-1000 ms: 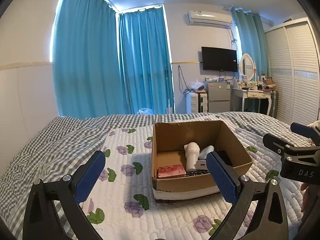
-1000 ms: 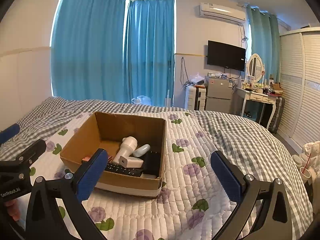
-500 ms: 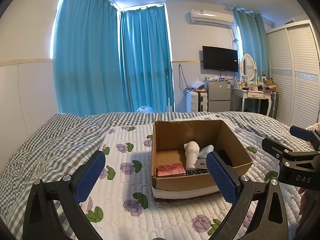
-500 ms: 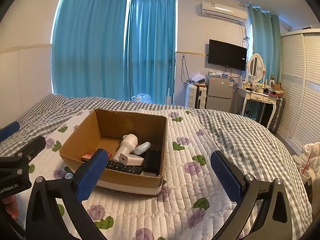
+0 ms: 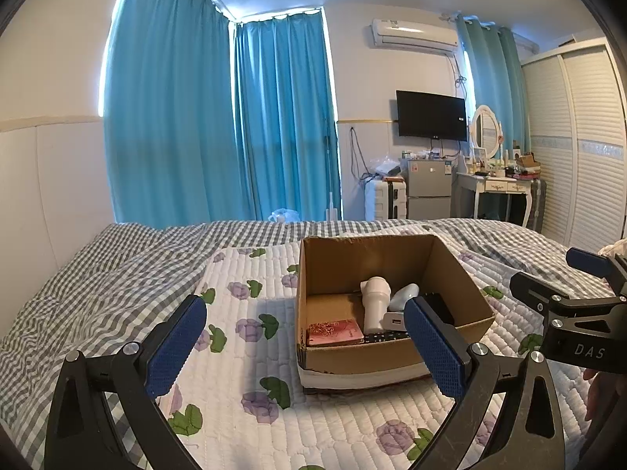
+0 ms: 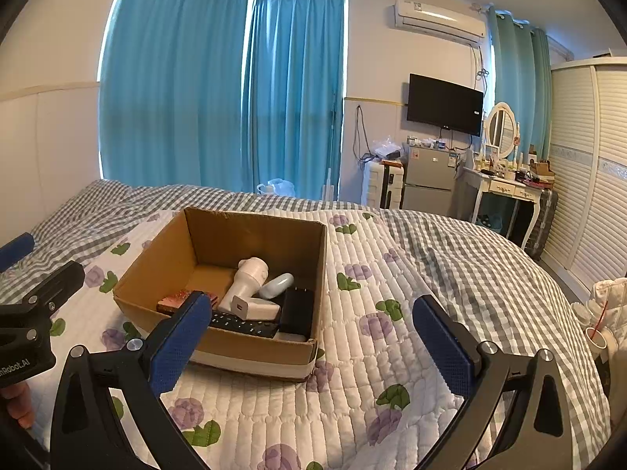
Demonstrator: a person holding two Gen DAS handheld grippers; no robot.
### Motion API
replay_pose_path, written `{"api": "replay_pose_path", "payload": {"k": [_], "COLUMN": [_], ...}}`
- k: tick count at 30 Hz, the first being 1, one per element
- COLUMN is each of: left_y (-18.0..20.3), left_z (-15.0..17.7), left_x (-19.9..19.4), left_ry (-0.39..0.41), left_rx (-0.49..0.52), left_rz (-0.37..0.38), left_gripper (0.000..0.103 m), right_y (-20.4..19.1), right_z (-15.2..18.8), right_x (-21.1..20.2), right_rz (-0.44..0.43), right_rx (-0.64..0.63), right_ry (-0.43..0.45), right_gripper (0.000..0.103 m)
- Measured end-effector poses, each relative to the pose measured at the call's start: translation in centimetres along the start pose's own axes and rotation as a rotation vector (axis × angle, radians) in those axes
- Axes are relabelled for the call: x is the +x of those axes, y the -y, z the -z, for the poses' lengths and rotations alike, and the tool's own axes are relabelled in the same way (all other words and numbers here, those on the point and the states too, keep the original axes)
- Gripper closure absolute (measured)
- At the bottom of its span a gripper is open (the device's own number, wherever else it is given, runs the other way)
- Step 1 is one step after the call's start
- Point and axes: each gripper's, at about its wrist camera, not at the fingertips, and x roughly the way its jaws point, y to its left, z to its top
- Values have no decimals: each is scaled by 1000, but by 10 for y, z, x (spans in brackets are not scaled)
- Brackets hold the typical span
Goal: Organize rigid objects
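An open cardboard box (image 5: 392, 356) (image 6: 164, 250) sits on the flowered quilt. Inside lie a white hair dryer (image 5: 375, 301) (image 6: 247, 282), a pale blue oval object (image 5: 403, 295) (image 6: 276, 285), a red patterned case (image 5: 335, 333) (image 6: 176, 299), a black remote (image 5: 386, 337) (image 6: 243, 327), a white charger (image 6: 254, 307) and a black block (image 6: 298, 309). My left gripper (image 5: 305, 346) is open and empty, held above the quilt in front of the box. My right gripper (image 6: 309, 346) is open and empty, to the right of the box; it also shows in the left wrist view (image 5: 572, 313).
The bed has a grey checked blanket (image 5: 98, 274) (image 6: 470, 258) around the white quilt (image 5: 243, 352). Blue curtains (image 5: 219, 125), a small fridge (image 6: 429, 180), a dressing table (image 6: 505, 188) and a wardrobe (image 6: 588, 164) stand beyond the bed.
Both grippers have lifted and pulled back a little, so the box sits slightly lower and farther in the views. Both stay open and the box contents are unmoved.
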Motion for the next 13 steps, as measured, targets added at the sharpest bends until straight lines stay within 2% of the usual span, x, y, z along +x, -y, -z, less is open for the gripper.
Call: {"api": "replay_pose_path", "payload": {"k": [13], "left_y": [1], "left_z": [1], "left_x": [1], "left_ry": [-12], "left_rx": [1], "left_rz": [-2], "left_gripper": [0], "right_y": [0], "right_z": [3], "right_x": [3], "right_rz": [3], "right_rx": [2], "right_ry": [-13], "right_gripper": [0]}}
